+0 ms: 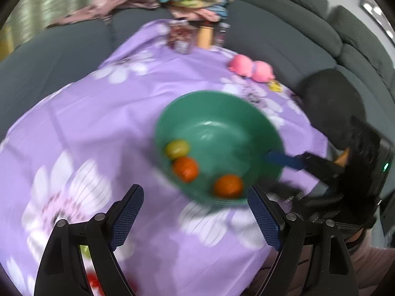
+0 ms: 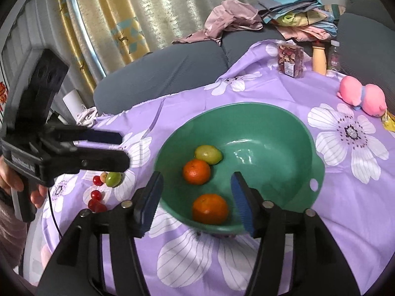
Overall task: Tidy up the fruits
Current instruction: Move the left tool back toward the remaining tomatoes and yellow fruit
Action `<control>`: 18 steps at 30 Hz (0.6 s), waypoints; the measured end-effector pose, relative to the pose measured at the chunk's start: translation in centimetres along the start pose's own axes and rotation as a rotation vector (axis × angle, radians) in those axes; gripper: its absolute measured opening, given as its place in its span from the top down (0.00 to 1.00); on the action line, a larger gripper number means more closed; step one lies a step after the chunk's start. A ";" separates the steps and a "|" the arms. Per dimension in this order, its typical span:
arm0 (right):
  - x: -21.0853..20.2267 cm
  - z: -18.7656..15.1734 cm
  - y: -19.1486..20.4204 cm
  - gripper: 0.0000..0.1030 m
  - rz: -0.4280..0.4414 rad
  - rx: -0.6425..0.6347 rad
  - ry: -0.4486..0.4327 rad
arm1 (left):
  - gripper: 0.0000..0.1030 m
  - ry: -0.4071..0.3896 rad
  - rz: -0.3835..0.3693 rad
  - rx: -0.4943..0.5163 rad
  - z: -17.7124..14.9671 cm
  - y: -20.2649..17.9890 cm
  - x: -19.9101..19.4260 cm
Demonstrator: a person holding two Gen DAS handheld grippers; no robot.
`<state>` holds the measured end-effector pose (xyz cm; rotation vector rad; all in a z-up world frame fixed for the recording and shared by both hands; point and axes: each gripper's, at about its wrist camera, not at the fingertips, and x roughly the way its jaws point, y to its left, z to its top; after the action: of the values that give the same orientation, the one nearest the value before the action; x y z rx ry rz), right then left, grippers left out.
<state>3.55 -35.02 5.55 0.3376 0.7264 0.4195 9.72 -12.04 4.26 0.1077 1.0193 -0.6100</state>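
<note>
A green bowl (image 2: pixel 284 128) sits on the purple flowered tablecloth and holds two oranges (image 2: pixel 209 208) (image 2: pixel 196 171) and a yellow-green fruit (image 2: pixel 208 154). The bowl also shows, blurred, in the left wrist view (image 1: pixel 212 113). My right gripper (image 2: pixel 196 203) is open over the bowl's near rim, its fingers either side of the nearer orange. My left gripper (image 1: pixel 195 218) is open and empty above the cloth, left of the bowl; it shows in the right wrist view (image 2: pixel 123 148). A small green fruit (image 2: pixel 114 179) and several red cherries (image 2: pixel 95 194) lie on the cloth below it.
A pink plush toy (image 2: pixel 363 97), a yellow packet (image 2: pixel 388 120), a snack bag (image 2: pixel 290 60), a tan bottle (image 2: pixel 319 59) and a clear bottle (image 2: pixel 334 56) stand at the table's far side. A grey sofa (image 2: pixel 172 71) with piled clothes (image 2: pixel 296 19) wraps behind.
</note>
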 end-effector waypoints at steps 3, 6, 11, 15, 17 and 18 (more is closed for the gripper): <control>-0.6 -0.3 0.4 0.42 0.013 0.004 -0.024 | 0.17 -0.001 0.041 -0.062 -2.2 1.5 -0.9; -0.7 -0.7 1.3 0.39 0.035 -0.004 -0.023 | 0.17 -0.004 0.053 -0.132 -4.4 3.0 -1.8; -0.8 -1.2 3.9 0.35 0.080 -0.062 -0.007 | 0.05 -0.005 0.115 -0.187 -7.2 3.7 -3.0; 0.0 -1.8 6.0 0.30 0.108 -0.114 0.038 | 0.05 0.001 0.120 -0.210 -9.1 4.4 -3.6; 0.6 -2.2 7.2 0.29 0.121 -0.142 0.068 | 0.05 0.001 0.126 -0.222 -9.9 4.8 -3.9; 0.8 -2.3 7.6 0.29 0.129 -0.150 0.079 | 0.05 0.001 0.129 -0.229 -10.3 5.0 -4.1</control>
<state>0.55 -27.68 6.79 0.2279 0.7475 0.6085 2.91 -2.44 1.18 -0.0280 1.0679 -0.3725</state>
